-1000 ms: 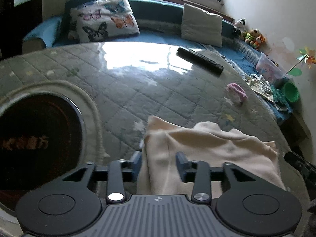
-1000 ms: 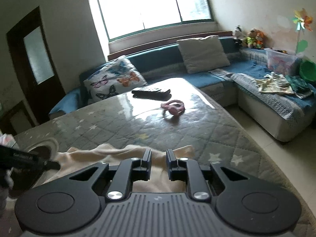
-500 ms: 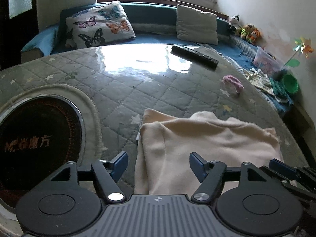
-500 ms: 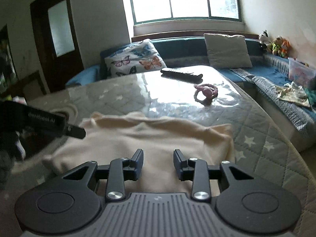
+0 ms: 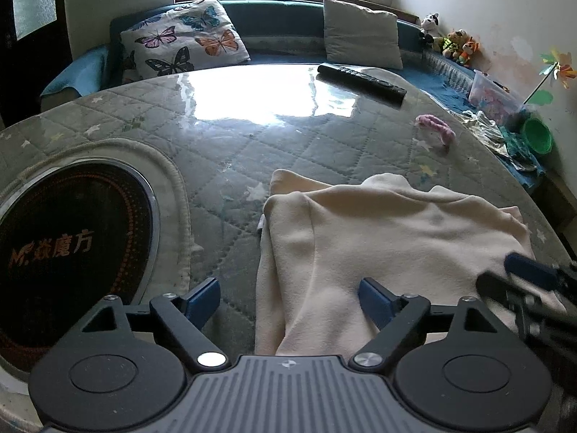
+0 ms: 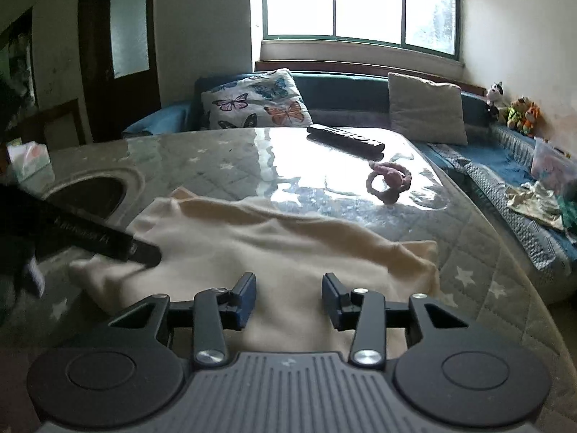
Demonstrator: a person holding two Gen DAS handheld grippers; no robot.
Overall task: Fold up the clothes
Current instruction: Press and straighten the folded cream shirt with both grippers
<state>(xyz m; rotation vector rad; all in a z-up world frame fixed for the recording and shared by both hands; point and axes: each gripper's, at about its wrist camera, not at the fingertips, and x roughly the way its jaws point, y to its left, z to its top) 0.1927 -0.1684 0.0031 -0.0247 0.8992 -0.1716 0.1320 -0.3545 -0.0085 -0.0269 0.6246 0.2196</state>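
Note:
A cream garment lies folded on the quilted grey table cover. My left gripper hovers over the garment's left edge. Its jaws are still opening wide, and the pads press on nothing. My right gripper stands over the near right part of the garment. Its jaws are opening too, with cloth below them but not pinched. The right gripper's tips show blurred at the right of the left wrist view. The left gripper reaches in from the left of the right wrist view.
A black round cooktop is set into the table on the left. Farther back lie a black remote and a pink ring toy. A blue sofa with a butterfly pillow runs behind. The table edge drops off to the right.
Both grippers have let go of the garment and their jaws have spread. The garment now lies flatter on the table. The right wrist view has rolled and shifted sideways.

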